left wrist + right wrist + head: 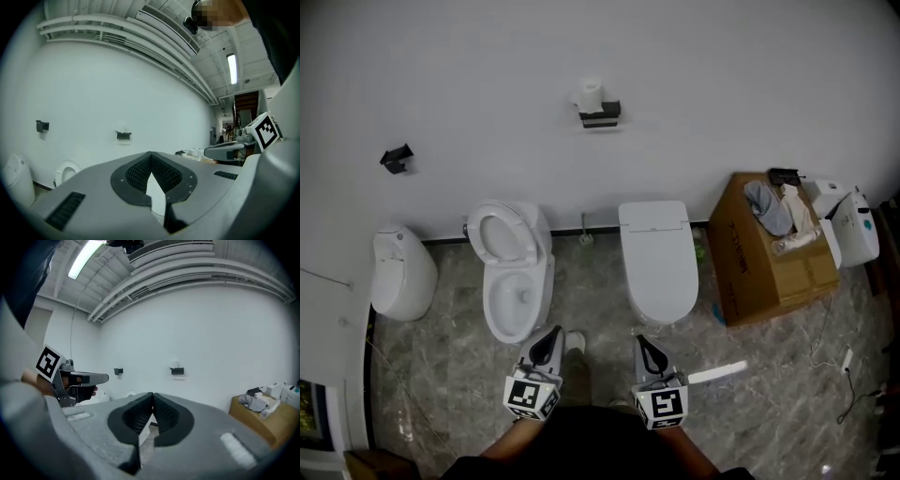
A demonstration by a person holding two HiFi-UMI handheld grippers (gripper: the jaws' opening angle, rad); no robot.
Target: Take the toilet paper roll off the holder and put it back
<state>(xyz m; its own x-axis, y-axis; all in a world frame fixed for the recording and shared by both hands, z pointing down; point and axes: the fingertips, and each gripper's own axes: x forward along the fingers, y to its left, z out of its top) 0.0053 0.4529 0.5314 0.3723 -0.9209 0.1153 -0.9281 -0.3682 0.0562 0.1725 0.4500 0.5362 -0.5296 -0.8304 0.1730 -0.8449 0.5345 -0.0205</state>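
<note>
Toilet paper roll (590,94) sits upright on top of the black holder (600,114), high on the white wall, well apart from both tools. The left hand-held gripper (548,342) and right hand-held gripper (649,352) hang side by side low over the marble floor (600,291), each with its jaws pressed together and nothing between them. Ahead of them, a bare strip of floor runs to the wall between the open-seat toilet (514,272) and the closed-lid toilet (656,258). A cardboard box (769,262) crowds the right side. In both gripper views the roll is a pale blur against the wall. The person's arms are cut off at the bottom edge.
</note>
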